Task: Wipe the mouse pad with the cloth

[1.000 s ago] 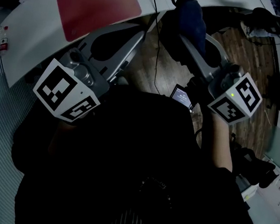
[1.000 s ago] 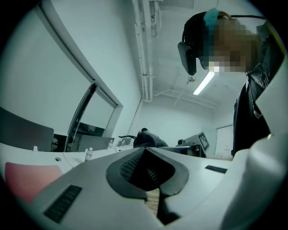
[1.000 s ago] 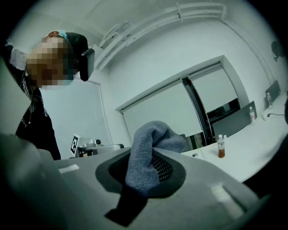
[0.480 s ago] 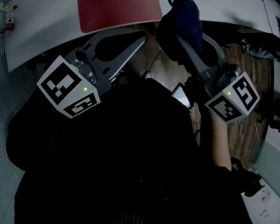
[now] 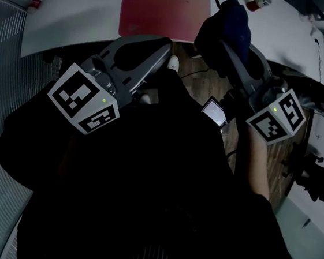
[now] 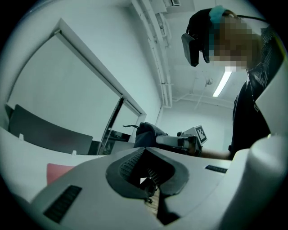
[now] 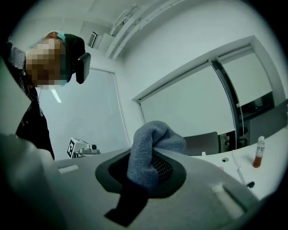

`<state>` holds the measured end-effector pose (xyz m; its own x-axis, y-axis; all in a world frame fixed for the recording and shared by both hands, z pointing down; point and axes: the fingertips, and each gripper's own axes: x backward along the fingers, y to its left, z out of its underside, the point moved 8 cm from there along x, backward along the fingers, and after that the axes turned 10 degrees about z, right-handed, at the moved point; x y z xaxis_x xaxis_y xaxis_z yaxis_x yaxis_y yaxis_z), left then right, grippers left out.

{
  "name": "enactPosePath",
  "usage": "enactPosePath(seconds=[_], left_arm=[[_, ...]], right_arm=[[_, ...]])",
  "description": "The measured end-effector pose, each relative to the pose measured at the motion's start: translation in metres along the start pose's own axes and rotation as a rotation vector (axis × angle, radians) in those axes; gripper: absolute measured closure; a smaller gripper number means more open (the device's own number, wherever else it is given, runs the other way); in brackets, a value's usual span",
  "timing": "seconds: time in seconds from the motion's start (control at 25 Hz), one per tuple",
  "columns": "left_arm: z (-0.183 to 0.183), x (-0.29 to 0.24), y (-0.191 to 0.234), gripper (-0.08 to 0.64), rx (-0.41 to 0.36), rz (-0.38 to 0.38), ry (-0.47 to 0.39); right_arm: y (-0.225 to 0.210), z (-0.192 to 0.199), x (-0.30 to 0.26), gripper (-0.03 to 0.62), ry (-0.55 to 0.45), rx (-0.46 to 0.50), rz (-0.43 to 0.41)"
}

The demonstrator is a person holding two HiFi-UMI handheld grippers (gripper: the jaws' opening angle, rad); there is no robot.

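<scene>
The red mouse pad [image 5: 161, 7] lies on the white table [image 5: 76, 12] at the top of the head view; it shows low and to the left in the left gripper view [image 6: 58, 170]. My right gripper [image 5: 223, 39] is shut on a dark blue-grey cloth [image 5: 229, 20], held off the table's near edge just right of the pad. The bunched cloth [image 7: 150, 152] fills the jaws of the right gripper [image 7: 148, 168]. My left gripper [image 5: 161, 46] hovers below the pad's near edge. Its jaws [image 6: 146, 164] are shut with nothing in them.
A small bottle with red contents [image 5: 259, 2] stands on the table right of the pad and appears again in the right gripper view [image 7: 257, 155]. A cable [image 5: 200, 72] hangs over wooden floor [image 5: 281, 157]. A small lit screen [image 5: 215, 112] sits at my chest. A dark chair base [image 5: 314, 172] stands at right.
The mouse pad has slid rightward and up in the head view, now lying ahead between both grippers. Both grippers keep their pose; the cloth stays in the right one.
</scene>
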<state>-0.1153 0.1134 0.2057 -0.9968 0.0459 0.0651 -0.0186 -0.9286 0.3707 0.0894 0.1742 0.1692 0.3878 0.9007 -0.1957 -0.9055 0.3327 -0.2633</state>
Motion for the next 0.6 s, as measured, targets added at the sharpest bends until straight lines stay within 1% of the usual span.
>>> enactPosePath(seconds=[0.08,0.16,0.32,0.44,0.52,0.6], left_arm=[[-0.005,0.01,0.011,0.552,-0.015,-0.06,0.003],[-0.011,0.013,0.014,0.552,-0.034,-0.102,0.009],[-0.011,0.019,0.014,0.552,-0.049,-0.152,-0.009],[-0.009,0.022,0.012,0.552,-0.039,-0.191,-0.034],[-0.009,0.019,0.017,0.552,-0.027,-0.21,-0.038],[-0.014,0.005,0.035,0.552,-0.031,-0.23,-0.06]], right_arm=[[-0.003,-0.005,-0.022,0.529,0.007,0.011,-0.036],[-0.006,-0.012,-0.035,0.529,0.007,0.017,-0.066],[-0.007,-0.021,-0.052,0.529,0.008,0.044,-0.129],[-0.01,-0.019,-0.059,0.529,0.024,0.052,-0.169],[-0.021,-0.018,-0.067,0.529,0.031,0.041,-0.184],[-0.046,-0.021,-0.081,0.529,0.031,0.022,-0.199]])
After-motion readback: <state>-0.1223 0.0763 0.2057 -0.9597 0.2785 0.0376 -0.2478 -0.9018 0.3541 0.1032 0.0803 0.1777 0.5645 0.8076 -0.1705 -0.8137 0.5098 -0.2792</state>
